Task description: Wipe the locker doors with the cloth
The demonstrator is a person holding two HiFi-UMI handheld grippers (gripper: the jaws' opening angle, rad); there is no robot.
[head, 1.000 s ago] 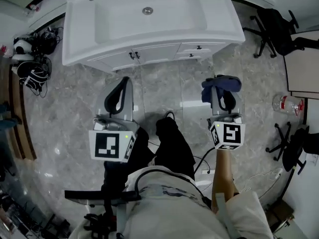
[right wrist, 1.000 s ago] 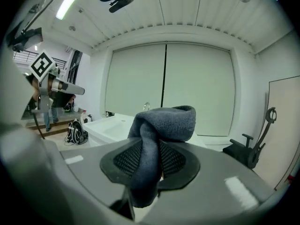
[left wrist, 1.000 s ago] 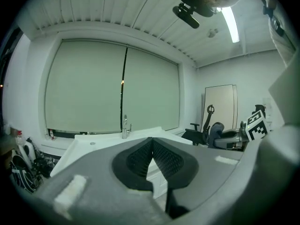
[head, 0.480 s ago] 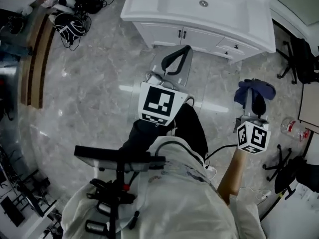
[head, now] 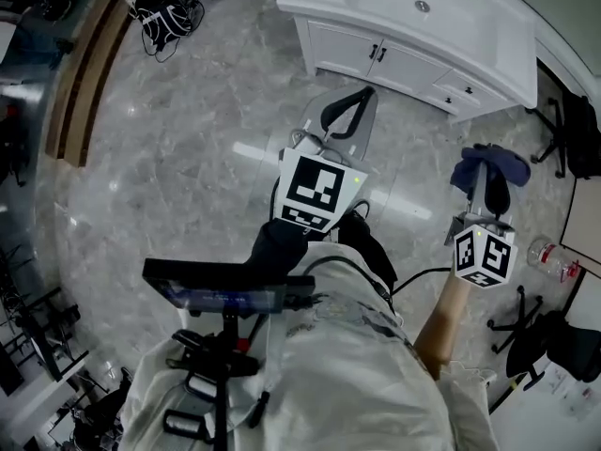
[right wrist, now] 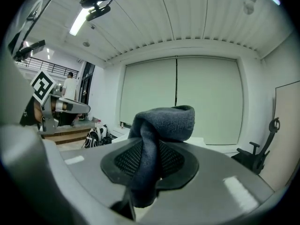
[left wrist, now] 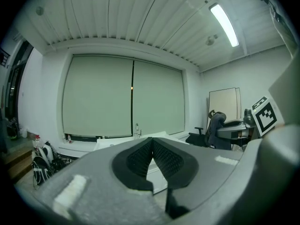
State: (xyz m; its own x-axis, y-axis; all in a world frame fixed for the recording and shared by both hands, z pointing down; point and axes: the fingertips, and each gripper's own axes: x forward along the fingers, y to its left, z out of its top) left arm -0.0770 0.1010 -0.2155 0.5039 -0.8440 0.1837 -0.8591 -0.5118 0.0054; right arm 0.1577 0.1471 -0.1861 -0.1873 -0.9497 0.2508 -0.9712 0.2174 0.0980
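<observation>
my right gripper (head: 485,194) has just tightened on the blue cloth (right wrist: 164,121). my left gripper (left wrist: 152,143) has its jaws pressed together.

The grey plastic left claw (head: 349,106) is reaching out in front of the person's chest, pointing away from the body and only slightly below level. Its black ribbed pads (left wrist: 139,158) are meeting at the tips, with nothing between them. Its black-and-white marker cube (head: 317,191) is facing up, and the arm in a dark sleeve (head: 280,244) is stretching out behind it.

The grey plastic right claw (head: 488,178) is being held out at the person's right side, well apart from the left one and pointing much the same way. Its jaws have just been closing and are pinching a dark blue knitted cloth (right wrist: 164,121), which is bunching up above the tips. The bare right forearm (head: 441,322) is extending behind that claw's own marker cube (head: 484,255).
</observation>
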